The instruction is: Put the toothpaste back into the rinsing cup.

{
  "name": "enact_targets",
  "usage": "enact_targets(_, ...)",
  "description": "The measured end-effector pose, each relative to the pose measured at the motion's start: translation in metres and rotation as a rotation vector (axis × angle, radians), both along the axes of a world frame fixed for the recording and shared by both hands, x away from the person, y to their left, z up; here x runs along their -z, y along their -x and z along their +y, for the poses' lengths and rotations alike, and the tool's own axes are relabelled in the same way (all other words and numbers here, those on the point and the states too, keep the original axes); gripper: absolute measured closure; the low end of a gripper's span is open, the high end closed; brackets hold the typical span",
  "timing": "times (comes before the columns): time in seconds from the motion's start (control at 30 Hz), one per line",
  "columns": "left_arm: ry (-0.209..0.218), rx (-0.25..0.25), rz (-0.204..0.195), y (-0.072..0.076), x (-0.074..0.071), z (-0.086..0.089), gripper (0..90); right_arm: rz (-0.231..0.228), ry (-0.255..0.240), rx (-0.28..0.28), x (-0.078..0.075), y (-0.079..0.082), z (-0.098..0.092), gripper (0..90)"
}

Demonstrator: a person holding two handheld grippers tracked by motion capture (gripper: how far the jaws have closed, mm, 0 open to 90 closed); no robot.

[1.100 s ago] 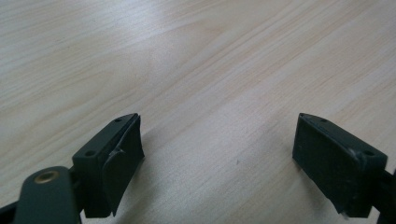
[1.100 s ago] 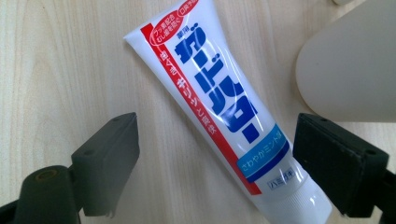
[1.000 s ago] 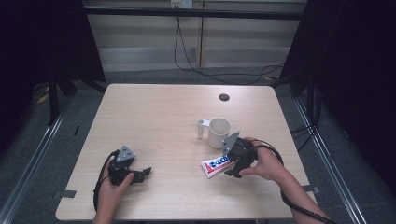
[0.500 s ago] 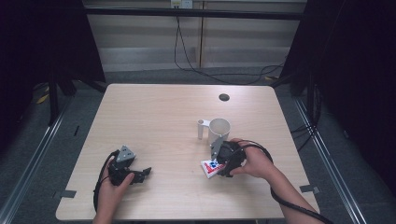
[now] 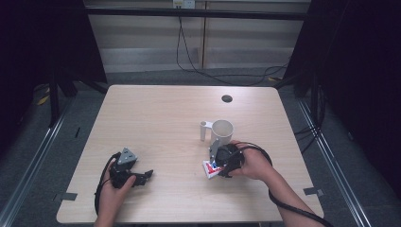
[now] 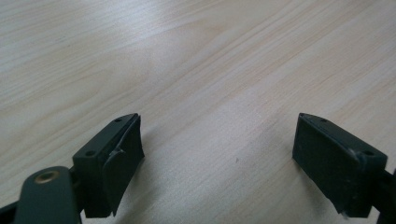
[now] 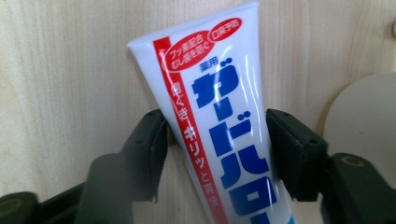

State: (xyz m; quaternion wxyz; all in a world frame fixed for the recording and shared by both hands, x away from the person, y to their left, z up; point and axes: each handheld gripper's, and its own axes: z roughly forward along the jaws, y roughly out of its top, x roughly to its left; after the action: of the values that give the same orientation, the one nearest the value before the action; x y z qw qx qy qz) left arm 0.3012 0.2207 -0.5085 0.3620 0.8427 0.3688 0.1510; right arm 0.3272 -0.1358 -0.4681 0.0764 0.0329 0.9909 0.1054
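Toothpaste point(image 7: 219, 135) sits between the two black jaws of my right tool point(image 7: 215, 144), and both jaws press against the sides of the white tube, so this tool is clenched on it. In the right gripper view the tube runs up and away from the jaws, its flat crimped end farthest from me, with blue lettering down the middle and a red stripe along one edge. Pale wood shows behind it, and the rounded cream edge of a mug point(image 7: 359, 116) comes in at the right side of that view.

From the high view, my right hand point(image 5: 255, 163) wraps the right tool point(image 5: 222, 163) near the middle of the counter point(image 5: 156, 118), and a corner of the toothpaste point(image 5: 209, 169) pokes out on the side toward my left hand. I cannot tell whether the tube is touching the wood. The mug point(image 5: 221, 131) stands upright just beyond the tool, its handle pointing to the left of the view.

My left tool point(image 5: 142, 177) rests well apart, near the front left of the counter, held in my left hand point(image 5: 113, 187). Its jaws stand wide, released, with bare wood between them in the left gripper view point(image 6: 219, 172).

A small dark round spot point(image 5: 227, 98) lies near the far edge of the counter.
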Motion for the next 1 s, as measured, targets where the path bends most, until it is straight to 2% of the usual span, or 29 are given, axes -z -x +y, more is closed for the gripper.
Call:
enact_targets(0.13, 0.002, -0.002, -0.001, 0.0, 0.0, 0.0, 15.7, -0.026, 0.001, 0.016, -0.001, 0.002, 0.001, 59.4)
enact_targets(0.23, 0.006, -0.001, -0.001, 0.0, 0.0, 0.0, 15.7, -0.016, -0.028, 0.059, -0.005, 0.001, -0.003, 65.3)
enact_targets(0.5, 0.003, 0.001, -0.001, 0.0, 0.0, 0.0, 15.7, -0.016, -0.181, 0.171, -0.013, 0.001, -0.027, 66.9)
enact_targets(0.73, 0.003, 0.001, -0.001, 0.0, 0.0, 0.0, 15.7, -0.024, -0.312, 0.242, -0.022, 0.006, -0.049, 67.0)
enact_targets(0.77, 0.003, 0.001, -0.001, 0.0, 0.0, 0.0, 15.7, -0.024, -0.312, 0.242, -0.022, 0.006, -0.049, 67.0)
enact_targets(0.83, 0.003, 0.001, -0.001, 0.0, 0.0, 0.0, 15.7, -0.025, -0.355, 0.261, -0.026, 0.008, -0.055, 67.0)
enact_targets(1.0, 0.003, 0.001, -0.001, 0.0, 0.0, 0.0, 15.7, -0.039, -0.402, 0.28, -0.034, 0.009, -0.061, 67.0)
